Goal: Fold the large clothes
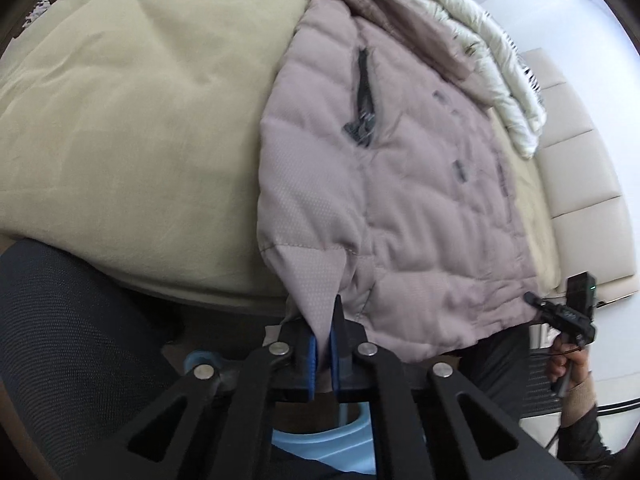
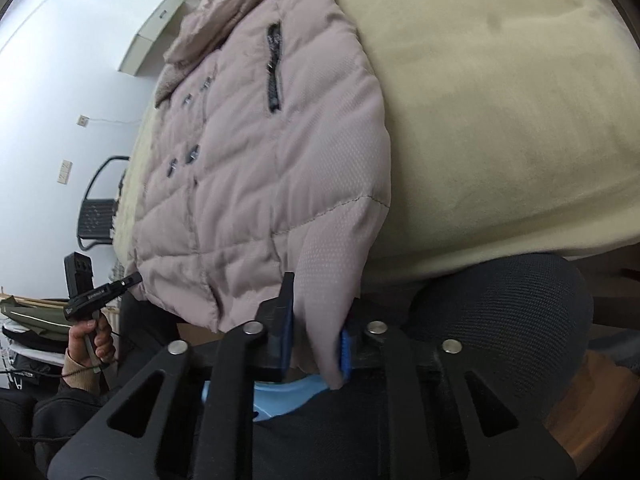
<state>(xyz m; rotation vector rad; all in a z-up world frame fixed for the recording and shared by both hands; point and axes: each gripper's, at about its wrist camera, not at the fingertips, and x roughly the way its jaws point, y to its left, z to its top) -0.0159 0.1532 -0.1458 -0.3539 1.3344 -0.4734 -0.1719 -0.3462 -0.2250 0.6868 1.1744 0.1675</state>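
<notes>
Tools x2: left tool point(image 1: 323, 354) pinching 1 mauve jacket point(image 1: 400, 184) hem corner, right tool point(image 2: 316, 354) pinching hem too | jacket flat on bed point(image 1: 120, 120), hem over near edge | 1 white jacket point(image 1: 488, 60) at far side

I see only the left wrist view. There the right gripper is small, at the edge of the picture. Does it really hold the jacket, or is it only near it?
Observer: It holds it. In the right wrist view, the right gripper is shut on the jacket, with hem fabric between its blue pads.
Operator: Which part of the hem is it?
Observer: The dotted side panel at the jacket's outer edge. A fold of it hangs down below the pads.
Operator: Is there something beyond my left gripper?
Observer: Yes. Past the left gripper, an olive-green cloth lies on a pile at the picture's edge.
</notes>
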